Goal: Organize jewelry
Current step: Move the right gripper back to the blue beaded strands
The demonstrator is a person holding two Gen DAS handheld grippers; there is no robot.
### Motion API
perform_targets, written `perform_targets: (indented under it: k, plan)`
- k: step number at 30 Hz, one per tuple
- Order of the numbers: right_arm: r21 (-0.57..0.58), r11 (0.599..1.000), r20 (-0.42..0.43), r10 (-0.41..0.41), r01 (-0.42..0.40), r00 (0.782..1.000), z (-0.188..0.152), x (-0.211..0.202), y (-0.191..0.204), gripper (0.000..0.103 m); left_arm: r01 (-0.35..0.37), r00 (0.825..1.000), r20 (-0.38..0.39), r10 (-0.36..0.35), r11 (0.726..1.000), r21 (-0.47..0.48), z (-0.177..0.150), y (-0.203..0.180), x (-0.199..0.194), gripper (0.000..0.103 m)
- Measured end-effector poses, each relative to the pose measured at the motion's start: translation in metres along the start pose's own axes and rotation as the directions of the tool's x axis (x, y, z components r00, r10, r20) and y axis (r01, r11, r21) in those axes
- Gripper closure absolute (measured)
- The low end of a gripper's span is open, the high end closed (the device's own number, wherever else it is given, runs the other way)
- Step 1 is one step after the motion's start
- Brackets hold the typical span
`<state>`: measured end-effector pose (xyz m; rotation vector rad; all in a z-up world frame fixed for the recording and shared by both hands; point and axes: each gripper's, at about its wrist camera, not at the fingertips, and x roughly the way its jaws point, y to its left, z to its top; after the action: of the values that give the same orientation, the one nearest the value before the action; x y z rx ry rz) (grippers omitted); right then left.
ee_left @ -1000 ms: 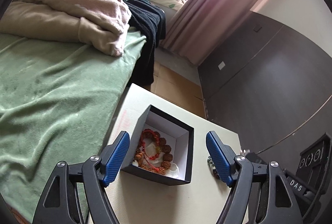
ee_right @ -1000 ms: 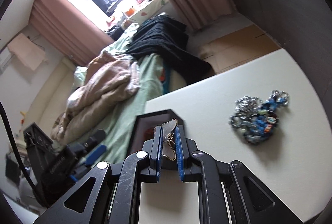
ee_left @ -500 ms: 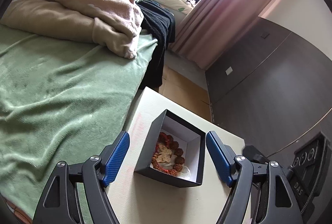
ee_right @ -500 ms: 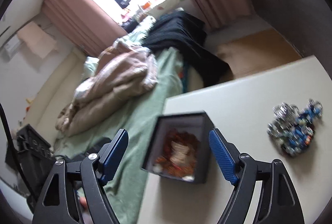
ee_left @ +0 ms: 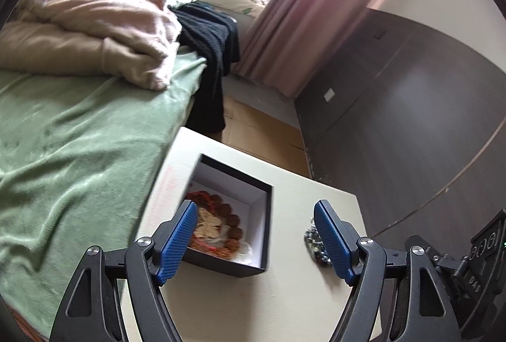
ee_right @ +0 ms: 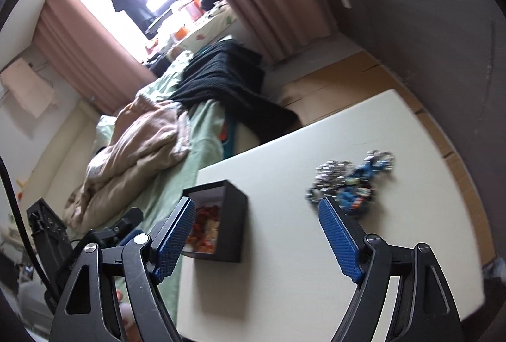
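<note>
A black jewelry box [ee_left: 259, 234] with a white lining stands open on the white table [ee_left: 284, 304]. Inside lie a brown bead bracelet [ee_left: 232, 215], red beads and a pale gold butterfly piece [ee_left: 210, 225]. The box also shows in the right wrist view [ee_right: 232, 215]. A heap of blue and silver jewelry [ee_right: 351, 183] lies on the table right of the box; its edge shows in the left wrist view [ee_left: 311, 242]. My left gripper [ee_left: 254, 242] is open and empty, over the box's near right part. My right gripper [ee_right: 256, 237] is open and empty, between box and heap.
A bed with a green sheet [ee_left: 63, 152], a beige blanket [ee_left: 95, 25] and black clothing [ee_left: 212, 41] runs along the table's left edge. A dark wardrobe wall [ee_left: 411, 120] stands to the right. Cardboard-covered floor [ee_left: 262, 133] lies beyond the table's far edge.
My right gripper opened and let go of the butterfly piece, which now lies in the box, then swung right toward the heap. My left gripper shifted right, staying open.
</note>
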<state>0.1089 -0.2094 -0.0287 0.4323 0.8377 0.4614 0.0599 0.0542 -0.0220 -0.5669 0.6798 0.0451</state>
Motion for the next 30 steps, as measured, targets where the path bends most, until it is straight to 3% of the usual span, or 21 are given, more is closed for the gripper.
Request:
perform_targets:
  k: [7, 15, 19, 26, 30]
  plan:
    - [0.076, 0.997, 0.028, -0.018, 0.016, 0.999, 0.002, -0.026, -0.030, 0.018, -0.020, 0.996, -0.082, 0.031, 0.991, 0.132, -0.003, -0.051, 0.011, 0.026]
    - [0.149, 0.986, -0.007, -0.073, 0.073, 0.997, 0.011, -0.038, -0.067, 0.018, 0.012, 0.967, -0.251, 0.046, 0.974, 0.228, -0.025, -0.104, 0.059, 0.026]
    - [0.168, 0.981, -0.020, -0.100, 0.102, 0.995, 0.014, -0.040, -0.081, 0.018, 0.043, 0.967, -0.255, 0.021, 0.969, 0.242, -0.039, -0.116, 0.074, 0.030]
    - [0.270, 0.952, -0.072, -0.127, 0.142, 0.989, 0.017, -0.029, -0.116, 0.021, 0.037, 0.954, -0.301, 0.019, 0.983, 0.179, -0.051, -0.124, 0.109, 0.051]
    - [0.274, 0.950, -0.103, -0.126, 0.149, 0.987, 0.020, -0.019, -0.125, 0.027, 0.036, 0.947, -0.319, 0.026, 0.982, 0.187, -0.056, -0.131, 0.126, 0.053]
